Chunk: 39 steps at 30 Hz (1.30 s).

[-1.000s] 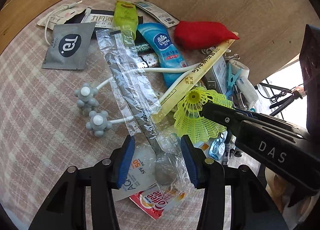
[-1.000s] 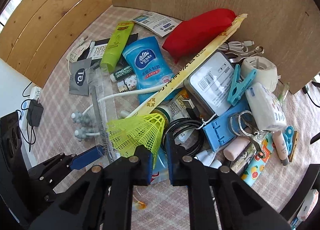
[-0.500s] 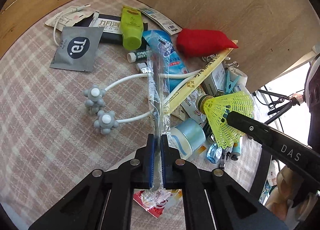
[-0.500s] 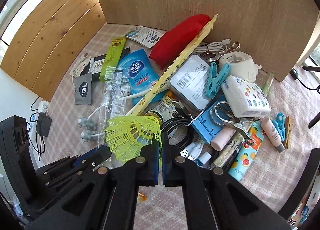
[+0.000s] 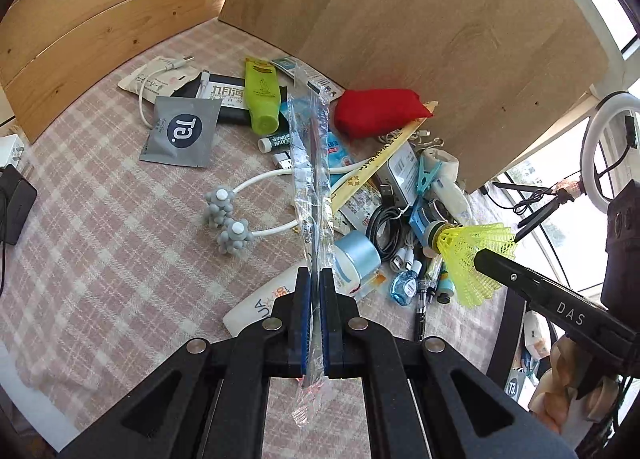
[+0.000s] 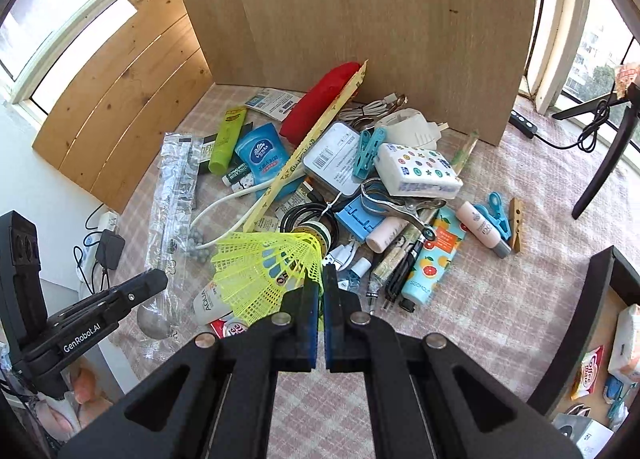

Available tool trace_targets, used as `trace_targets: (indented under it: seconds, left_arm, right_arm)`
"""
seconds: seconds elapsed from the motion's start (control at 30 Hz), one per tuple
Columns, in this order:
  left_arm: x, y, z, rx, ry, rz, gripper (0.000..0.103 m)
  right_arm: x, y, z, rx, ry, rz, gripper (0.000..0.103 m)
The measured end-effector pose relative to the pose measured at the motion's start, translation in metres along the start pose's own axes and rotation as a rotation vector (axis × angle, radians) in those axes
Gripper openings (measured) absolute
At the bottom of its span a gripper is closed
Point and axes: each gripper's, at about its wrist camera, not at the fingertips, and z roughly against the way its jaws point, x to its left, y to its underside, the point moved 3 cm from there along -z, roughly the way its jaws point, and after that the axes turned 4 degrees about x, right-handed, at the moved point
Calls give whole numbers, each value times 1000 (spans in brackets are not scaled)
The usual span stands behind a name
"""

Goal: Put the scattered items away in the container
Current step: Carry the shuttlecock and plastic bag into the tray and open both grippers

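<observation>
The left claw (image 5: 315, 323) is clamped on the lower end of a long clear plastic sleeve (image 5: 311, 163), which stands up edge-on from between its blue pads and hangs clear above the clutter; in the right wrist view the same sleeve (image 6: 176, 195) shows flat, a spoon bowl visible near its lower end. The right claw (image 6: 321, 319) is closed tight on the skirt of a yellow-green shuttlecock (image 6: 268, 271), its cork end pointing away toward the pile; from the left wrist the shuttlecock (image 5: 472, 259) hangs off to the right, raised above the items. Both things are lifted off the checked tabletop (image 5: 100, 243). The remaining pile crowds against the upright wooden board (image 6: 360, 19) at the back: a red pouch (image 6: 324, 95), a blue tissue pack (image 6: 262, 155), a green tube (image 6: 226, 139) and a coiled black cable (image 6: 308, 219) among others. Open cloth lies to the left of the pile, where a grey sachet (image 5: 180, 131) and a grey-knobbed massager (image 5: 228, 219) sit apart. At the far right of the right wrist view, the dark rim of a container (image 6: 600, 279) shows, with a few things already inside; bare tabletop lies between it and the pile.
</observation>
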Motion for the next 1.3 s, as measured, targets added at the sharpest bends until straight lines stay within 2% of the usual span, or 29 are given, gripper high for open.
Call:
trace_targets:
  seconds: [0.17,0.27,0.57,0.8,0.97,1.17,1.23,1.27,1.3]
  left_arm:
    - [-41,12,16,-11,7,-83,3]
    - [-76,27,11,15,29,-162,3]
    - [-206,95,-27,155,124,-437,3]
    - [-292,139,-43,204,155,-621,3]
    - [-333,163,-51,220,174,-703,3]
    - [-360,181,-53,223,186,-770,4]
    - [-366,188,-55,219,173,-808,11]
    - [-367,191,-57,226,161,-824,34]
    - [-368,193,-57,227,157,-832,56]
  right_arm:
    - [-42,24,51,-84,7,-81,2]
    - [-77,48,81,-124,38,-144,2]
    - [-204,142,156,-183,228,-375,2]
    - [-288,206,198,-200,373,-533,2]
    - [-321,236,211,-197,418,-607,2]
    - [-334,251,216,-194,433,-647,2]
    - [-337,252,215,-192,414,-658,5]
    - [-338,253,213,-177,408,-662,17]
    - [-339,253,210,-162,416,-666,36]
